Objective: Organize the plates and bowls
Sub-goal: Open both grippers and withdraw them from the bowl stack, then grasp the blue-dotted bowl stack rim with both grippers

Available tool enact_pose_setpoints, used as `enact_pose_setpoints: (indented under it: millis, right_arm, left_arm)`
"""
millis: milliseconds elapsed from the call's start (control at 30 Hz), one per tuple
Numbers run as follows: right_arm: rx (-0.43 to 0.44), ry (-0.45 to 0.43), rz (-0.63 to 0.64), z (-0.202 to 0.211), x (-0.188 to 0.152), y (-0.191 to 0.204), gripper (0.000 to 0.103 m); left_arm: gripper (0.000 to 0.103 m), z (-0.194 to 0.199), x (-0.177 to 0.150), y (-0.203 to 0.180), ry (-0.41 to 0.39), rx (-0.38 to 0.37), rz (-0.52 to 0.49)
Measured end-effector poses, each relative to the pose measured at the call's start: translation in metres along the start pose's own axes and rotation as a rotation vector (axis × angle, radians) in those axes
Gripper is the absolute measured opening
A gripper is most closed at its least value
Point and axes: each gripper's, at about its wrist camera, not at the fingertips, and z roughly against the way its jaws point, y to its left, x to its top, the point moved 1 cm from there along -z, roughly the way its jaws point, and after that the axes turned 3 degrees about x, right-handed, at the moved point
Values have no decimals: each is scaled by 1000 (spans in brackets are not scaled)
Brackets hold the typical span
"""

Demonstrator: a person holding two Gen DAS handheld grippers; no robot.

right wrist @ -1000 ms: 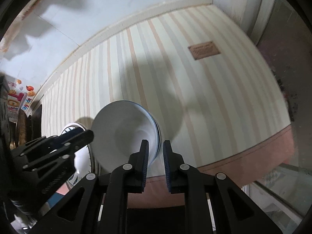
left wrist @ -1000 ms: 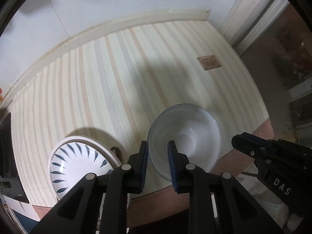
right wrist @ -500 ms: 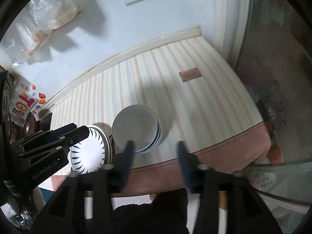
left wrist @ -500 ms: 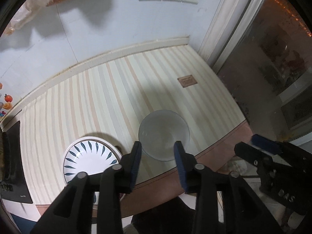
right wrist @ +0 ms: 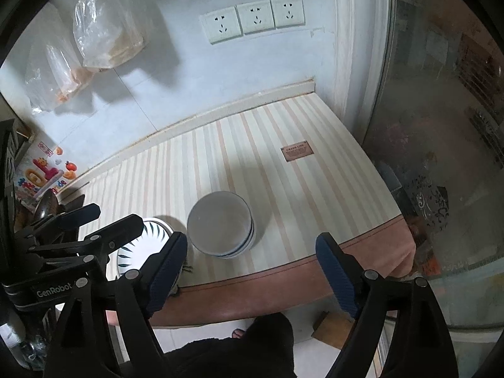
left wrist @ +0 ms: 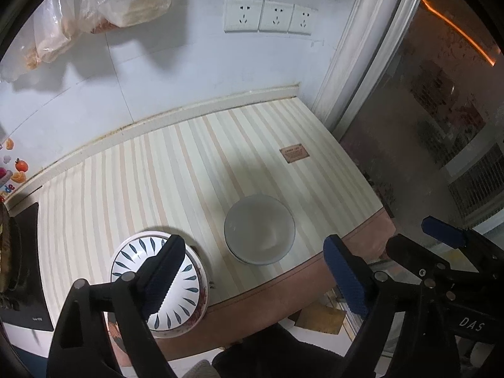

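On the left of the striped surface (left wrist: 176, 170), near its front edge, rests the patterned plate (left wrist: 132, 264), white with dark leaf marks. Just beside it to the right, with a narrow gap, stands the stack of pale bowls (left wrist: 260, 233), nested and upright. Above them, the left tongs (left wrist: 252, 275) and the right tongs (right wrist: 252, 267) have both just been opening; they now stand spread wide with nothing between them, clear of the crockery. The bowls look set down, so the step in hand is probably the release and retreat. To do it well, draw both tongs straight away from the rims, and check that the stack sits level before reaching again.
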Motion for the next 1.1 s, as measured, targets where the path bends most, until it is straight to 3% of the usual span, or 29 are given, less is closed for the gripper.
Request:
enact_pose_setpoints:
  millis: [200, 367, 767, 900, 1033, 1100]
  right_arm:
    - [11, 5, 3, -2, 7, 1, 87]
    - [26, 57, -10, -31, 12, -3, 89]
    - [237, 291, -125, -188, 7, -25, 89]
    - [310, 364, -187, -238, 0, -35, 89]
    - [351, 423, -213, -276, -9, -44, 89]
    - [392, 452, -227, -291, -14, -46, 89]
  left_arm:
    - [90, -3, 5, 2, 19, -9, 7]
    - [90, -31, 11, 10, 61, -2, 16]
    - [90, -172, 17, 51, 310, -4, 109]
    - [89, -211, 14, 57, 409, -54, 138]
    - [86, -243, 6, 57, 491, -89, 155]
    - [76, -252, 3, 56, 514, -106, 160]
